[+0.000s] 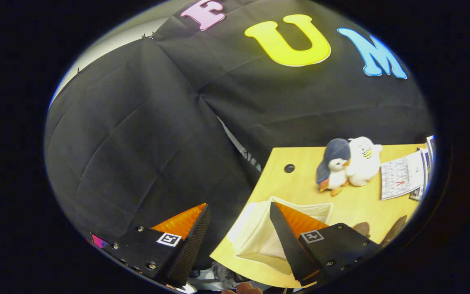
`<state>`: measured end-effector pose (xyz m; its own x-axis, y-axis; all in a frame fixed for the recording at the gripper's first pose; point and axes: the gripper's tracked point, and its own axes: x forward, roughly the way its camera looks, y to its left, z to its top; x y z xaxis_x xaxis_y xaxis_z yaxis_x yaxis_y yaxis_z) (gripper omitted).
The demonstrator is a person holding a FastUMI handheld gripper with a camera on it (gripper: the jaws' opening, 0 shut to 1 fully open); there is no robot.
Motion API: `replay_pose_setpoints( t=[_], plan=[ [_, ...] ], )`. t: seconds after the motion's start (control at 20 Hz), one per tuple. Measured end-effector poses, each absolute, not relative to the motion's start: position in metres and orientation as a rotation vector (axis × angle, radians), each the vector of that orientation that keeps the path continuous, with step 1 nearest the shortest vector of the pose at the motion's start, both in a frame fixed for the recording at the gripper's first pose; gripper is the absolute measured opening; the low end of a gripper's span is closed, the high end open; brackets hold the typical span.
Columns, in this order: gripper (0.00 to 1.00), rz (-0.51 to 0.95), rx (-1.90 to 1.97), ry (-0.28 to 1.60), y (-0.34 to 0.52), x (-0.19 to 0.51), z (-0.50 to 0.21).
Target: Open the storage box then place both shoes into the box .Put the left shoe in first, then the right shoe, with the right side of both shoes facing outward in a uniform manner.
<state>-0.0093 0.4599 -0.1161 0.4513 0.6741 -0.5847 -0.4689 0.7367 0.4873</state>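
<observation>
So we're holding the tool (239,218) up high and tilted, fingers spread wide apart with nothing between them. Going left to right: on the left the black booth wall is taking up most of what we're seeing, and the left finger is hanging over open air past the surface's (357,204) near-left corner, not over the wood at all. Between the fingers and running under the right one, we're looking down at a pale fabric storage box (255,234) sitting right at that corner, close to the rim. We can't tell if it's properly open yet. Farther right, a penguin plush (335,167) and a white plush (363,161) are touching each other near the far side, then some printed papers (402,175) at the far right. Two dark shapes near the right finger could be the shoes (396,228), but honestly they're too cut off to say.

What's worrying us: the box is soft and parked at the corner, so pushing on it from the right could be sliding it off the rim. The soft walls could also be folding in when a shoe goes in.

Room-wise, we're seeing bare wood between box and plushies, so approaching from that side looks safest.
</observation>
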Motion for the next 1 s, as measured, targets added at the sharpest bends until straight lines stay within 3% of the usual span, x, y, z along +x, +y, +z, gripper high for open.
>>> replay_pose_setpoints(
  t=[0.3, 1.0],
  plan=[
    [0.91, 0.609, 0.194, 0.786, 0.371, -0.006, -0.132],
    [0.88, 0.471, 0.230, 0.908, 0.255, -0.027, -0.229]
  ],
)
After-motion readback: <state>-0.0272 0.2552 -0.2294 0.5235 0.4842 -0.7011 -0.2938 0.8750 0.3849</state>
